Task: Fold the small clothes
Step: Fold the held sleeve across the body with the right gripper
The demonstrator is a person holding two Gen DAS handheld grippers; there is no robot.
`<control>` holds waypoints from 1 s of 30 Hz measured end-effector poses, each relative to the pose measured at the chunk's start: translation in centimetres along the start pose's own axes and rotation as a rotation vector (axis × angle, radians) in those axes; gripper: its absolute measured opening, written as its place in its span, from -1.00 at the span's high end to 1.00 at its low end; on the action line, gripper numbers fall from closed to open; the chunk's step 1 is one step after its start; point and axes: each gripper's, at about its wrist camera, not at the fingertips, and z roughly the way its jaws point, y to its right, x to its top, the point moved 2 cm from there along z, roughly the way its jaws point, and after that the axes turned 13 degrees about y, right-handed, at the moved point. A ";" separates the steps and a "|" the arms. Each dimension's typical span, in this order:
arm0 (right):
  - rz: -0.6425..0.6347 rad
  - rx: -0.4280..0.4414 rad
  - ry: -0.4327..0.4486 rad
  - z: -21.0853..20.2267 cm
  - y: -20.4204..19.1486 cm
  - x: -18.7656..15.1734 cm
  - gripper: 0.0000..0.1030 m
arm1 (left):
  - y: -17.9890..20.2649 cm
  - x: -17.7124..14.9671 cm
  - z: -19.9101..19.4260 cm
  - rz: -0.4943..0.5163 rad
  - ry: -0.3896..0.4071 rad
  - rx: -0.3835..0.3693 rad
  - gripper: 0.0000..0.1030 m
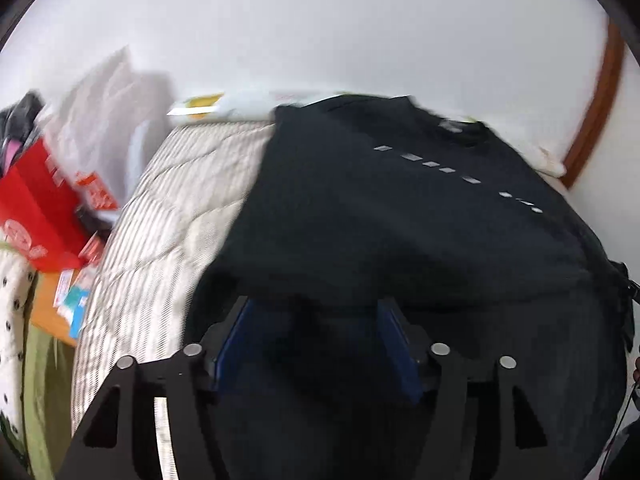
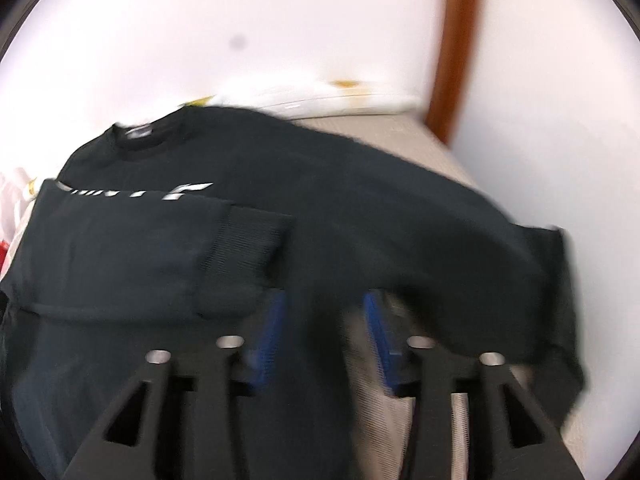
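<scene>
Left gripper (image 1: pixel 314 312) spread wide over black sweatshirt (image 1: pixel 400 220) on striped mattress (image 1: pixel 168 208), gripping nothing. Right gripper (image 2: pixel 322 312) likewise wide above sweatshirt's hem, one sleeve (image 2: pixel 160 240) folded across. Likely risk: pinching mattress cover along with fabric.

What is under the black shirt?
The black shirt lies on a striped cream mattress. Whatever else it covers is hidden.
</scene>
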 end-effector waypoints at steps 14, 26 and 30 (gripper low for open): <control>0.034 -0.161 -0.076 -1.1 13.0 -9.2 -0.47 | 10.2 0.1 -1.3 0.105 -0.006 -0.070 -0.35; 0.024 -0.174 -0.048 -1.0 13.5 -8.6 0.81 | 4.3 -1.5 -3.8 0.047 -0.018 0.015 -0.35; 0.008 -0.179 -0.012 -2.5 12.2 -6.7 0.83 | 2.3 -2.0 -4.7 0.028 -0.004 0.024 -0.34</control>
